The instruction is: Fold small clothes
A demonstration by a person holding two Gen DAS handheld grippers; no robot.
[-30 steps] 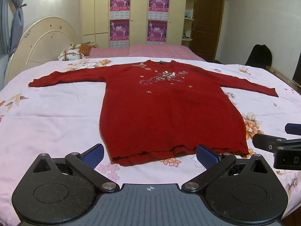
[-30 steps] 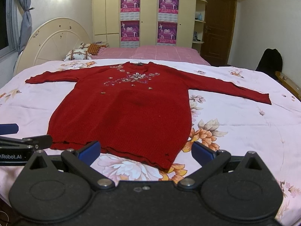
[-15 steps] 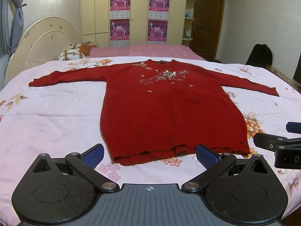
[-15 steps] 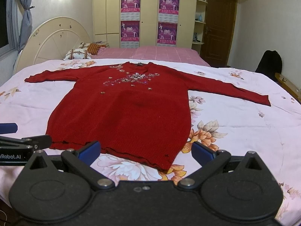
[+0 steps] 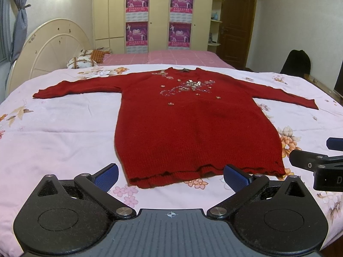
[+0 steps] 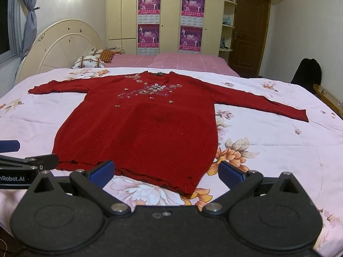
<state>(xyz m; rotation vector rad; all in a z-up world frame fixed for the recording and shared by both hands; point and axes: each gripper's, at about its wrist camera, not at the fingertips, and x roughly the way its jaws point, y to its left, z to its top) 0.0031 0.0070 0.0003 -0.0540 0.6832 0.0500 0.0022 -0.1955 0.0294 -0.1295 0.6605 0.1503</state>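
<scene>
A red long-sleeved knit sweater (image 5: 193,124) with sequin flowers on the chest lies flat, face up, on the bed, both sleeves spread out; it also shows in the right wrist view (image 6: 150,126). My left gripper (image 5: 171,176) is open and empty, just short of the sweater's hem. My right gripper (image 6: 166,174) is open and empty, over the hem's right corner. The right gripper's side shows at the right edge of the left wrist view (image 5: 317,165); the left gripper's side shows at the left edge of the right wrist view (image 6: 23,167).
The bed has a pale pink floral sheet (image 5: 53,132). A cream round headboard (image 5: 49,51) and pillows (image 5: 83,61) are at the far left. A second pink bed (image 6: 171,61), wardrobes with posters, a brown door and a black chair (image 6: 306,72) stand behind.
Almost nothing differs; both grippers have shifted very slightly and stay open near the hem. The sweater has not moved.
</scene>
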